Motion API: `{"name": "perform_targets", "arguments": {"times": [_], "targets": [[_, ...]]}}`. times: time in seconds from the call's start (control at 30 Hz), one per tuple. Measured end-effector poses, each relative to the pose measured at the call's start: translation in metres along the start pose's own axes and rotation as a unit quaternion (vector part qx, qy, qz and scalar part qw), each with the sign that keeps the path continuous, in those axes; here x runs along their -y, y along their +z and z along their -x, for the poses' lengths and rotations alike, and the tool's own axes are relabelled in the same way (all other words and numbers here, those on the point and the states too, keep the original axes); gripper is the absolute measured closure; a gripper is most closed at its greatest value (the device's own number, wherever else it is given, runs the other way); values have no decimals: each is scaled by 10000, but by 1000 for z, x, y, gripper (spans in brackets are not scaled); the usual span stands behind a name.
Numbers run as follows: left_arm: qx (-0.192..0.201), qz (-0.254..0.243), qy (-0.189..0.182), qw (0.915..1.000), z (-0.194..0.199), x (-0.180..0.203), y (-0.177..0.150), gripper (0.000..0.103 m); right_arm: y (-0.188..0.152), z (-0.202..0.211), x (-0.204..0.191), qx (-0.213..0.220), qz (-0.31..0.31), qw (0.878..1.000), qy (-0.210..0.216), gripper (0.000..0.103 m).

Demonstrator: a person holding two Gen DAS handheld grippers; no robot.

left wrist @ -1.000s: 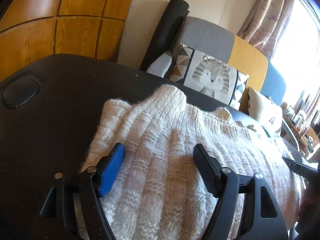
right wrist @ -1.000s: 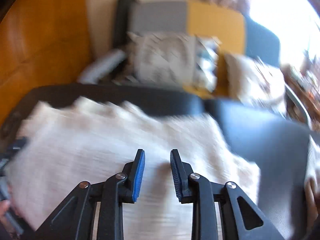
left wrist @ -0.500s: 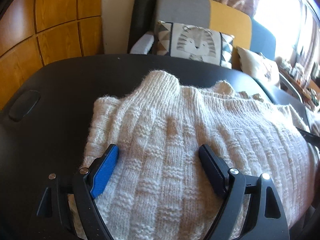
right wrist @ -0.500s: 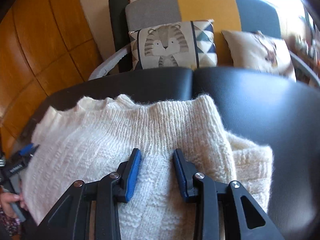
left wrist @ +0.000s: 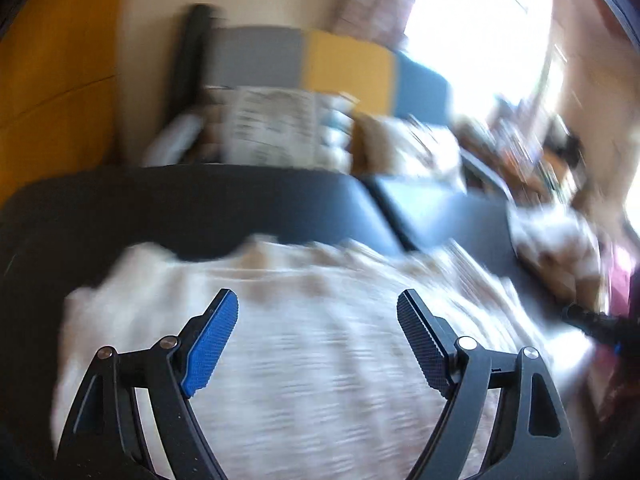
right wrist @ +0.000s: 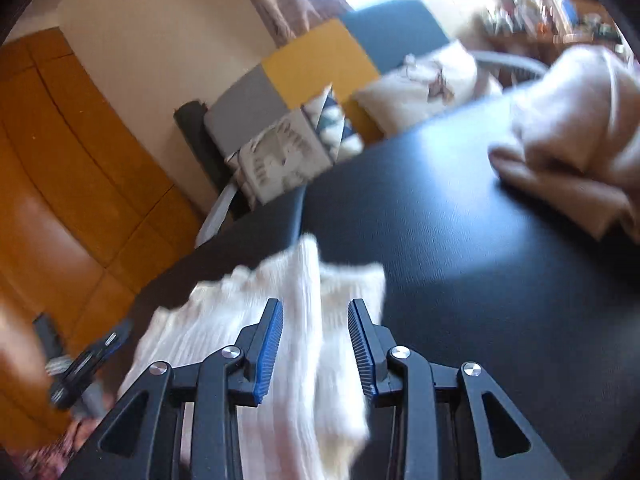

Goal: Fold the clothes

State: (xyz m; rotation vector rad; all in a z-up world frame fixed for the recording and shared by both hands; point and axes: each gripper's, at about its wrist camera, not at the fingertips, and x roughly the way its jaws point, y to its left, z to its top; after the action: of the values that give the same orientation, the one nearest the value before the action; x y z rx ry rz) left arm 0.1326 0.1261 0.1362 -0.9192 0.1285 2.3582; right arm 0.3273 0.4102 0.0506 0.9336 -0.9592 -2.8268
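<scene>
Across the left wrist view nearly everything is smeared by blur; the cream knitted sweater (left wrist: 288,360) lies on the black table (left wrist: 120,216), its knit pattern unreadable; the left gripper (left wrist: 318,340) stands wide above it, nothing pinched. From the right wrist view the right gripper (right wrist: 316,352) is partly parted over the sweater's edge (right wrist: 256,320), pads not pressing it; a pinkish garment (right wrist: 572,132) is cut off at right; beyond, a patchwork sofa (right wrist: 312,68) with cushions, wooden panelling (right wrist: 60,160), a glaring window (left wrist: 480,32).

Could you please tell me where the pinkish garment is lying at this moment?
In the right wrist view, the pinkish garment lies bunched at the upper right on the black table, apart from the white sweater.
</scene>
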Motion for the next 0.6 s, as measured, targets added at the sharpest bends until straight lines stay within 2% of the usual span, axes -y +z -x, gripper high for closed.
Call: {"name": "perform_targets", "arguments": {"times": [0.1,0.27,0.37,0.6], "targets": [[-387,-1053,6,9937,-36,54,5,19,-21,2,3,-490,232,9978,372,69],[-666,-2033,-18,9769,-78,112,7,19,-57,3,8,-846,322,9916,921,69],[-877,-2146,-66,9727,-96,128,8,19,-66,-3,9,-927,419,9899,986,69],[-1145,-1982,-267,9731,-114,135,18,18,-73,-31,8,-1154,454,9866,1059,69]]}}
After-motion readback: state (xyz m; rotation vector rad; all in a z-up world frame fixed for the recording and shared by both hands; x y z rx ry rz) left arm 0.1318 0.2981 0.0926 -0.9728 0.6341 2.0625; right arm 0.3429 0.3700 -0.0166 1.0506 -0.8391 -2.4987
